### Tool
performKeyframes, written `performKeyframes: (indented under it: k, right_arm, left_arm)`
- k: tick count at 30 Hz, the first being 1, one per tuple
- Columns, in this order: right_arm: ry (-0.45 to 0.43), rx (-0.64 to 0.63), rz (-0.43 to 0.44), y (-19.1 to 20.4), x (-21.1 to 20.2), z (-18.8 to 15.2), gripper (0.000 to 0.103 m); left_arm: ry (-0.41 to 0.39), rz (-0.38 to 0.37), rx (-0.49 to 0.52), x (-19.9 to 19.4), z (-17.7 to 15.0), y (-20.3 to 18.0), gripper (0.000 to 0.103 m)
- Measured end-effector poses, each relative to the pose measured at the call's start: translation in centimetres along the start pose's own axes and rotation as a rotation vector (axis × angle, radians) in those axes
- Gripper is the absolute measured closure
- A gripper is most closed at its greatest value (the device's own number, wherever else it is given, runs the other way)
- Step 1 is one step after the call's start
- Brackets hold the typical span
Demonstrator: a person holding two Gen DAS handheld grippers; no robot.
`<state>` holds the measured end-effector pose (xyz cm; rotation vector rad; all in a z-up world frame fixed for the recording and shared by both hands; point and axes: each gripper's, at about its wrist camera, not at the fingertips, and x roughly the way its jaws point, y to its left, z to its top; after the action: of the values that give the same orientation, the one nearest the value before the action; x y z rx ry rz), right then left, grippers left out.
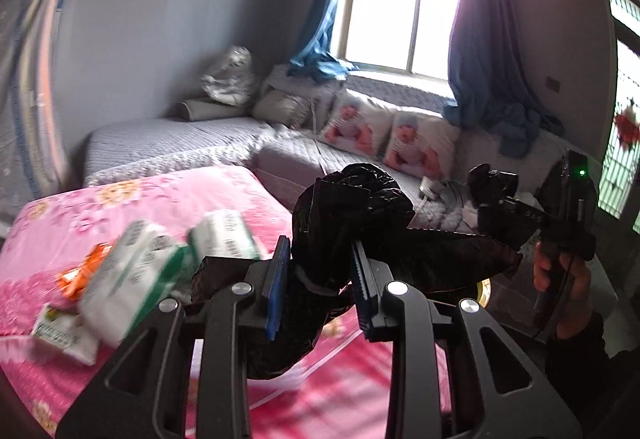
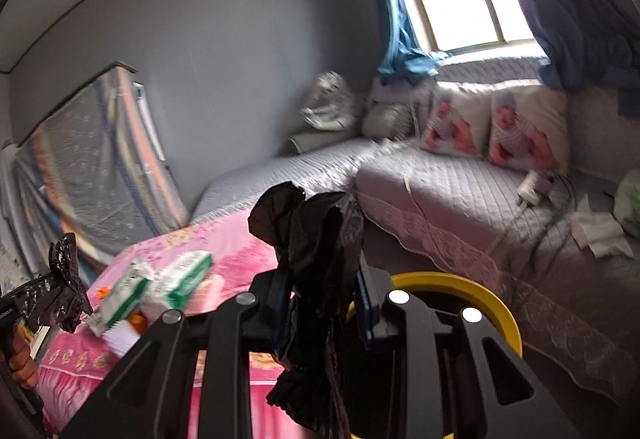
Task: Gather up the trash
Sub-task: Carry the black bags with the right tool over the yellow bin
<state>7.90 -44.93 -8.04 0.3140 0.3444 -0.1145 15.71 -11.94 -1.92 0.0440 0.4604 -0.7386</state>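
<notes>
Your left gripper (image 1: 320, 279) is closed on a bunched part of the black trash bag (image 1: 352, 207), and your right gripper (image 2: 324, 303) pinches another part of the same bag, so the plastic is stretched between both tools. Under the right gripper you see the yellow rim of a bin (image 2: 472, 287) (the bag hangs just above its opening). On the pink flowered blanket (image 1: 168, 195), near the left gripper, lie white and green tissue packs (image 1: 144, 259) and an orange wrapper (image 1: 86, 271); they are blurred. Behind the blanket is the grey quilted sofa (image 1: 168, 143) with two baby-print cushions (image 1: 356, 127), and crumpled white paper (image 2: 600, 231) lies on its right part, beside a white charger (image 2: 534, 187).
</notes>
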Motion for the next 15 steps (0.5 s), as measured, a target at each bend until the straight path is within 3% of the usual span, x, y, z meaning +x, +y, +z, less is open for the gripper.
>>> performKeyframes:
  k: [15]
  right_arm:
    - [0.197, 0.145, -0.115, -7.5, 6.1, -4.0, 0.077]
  left_arm:
    - [0.187, -0.113, 0.047, 17.9, 2.4, -8.2, 0.075]
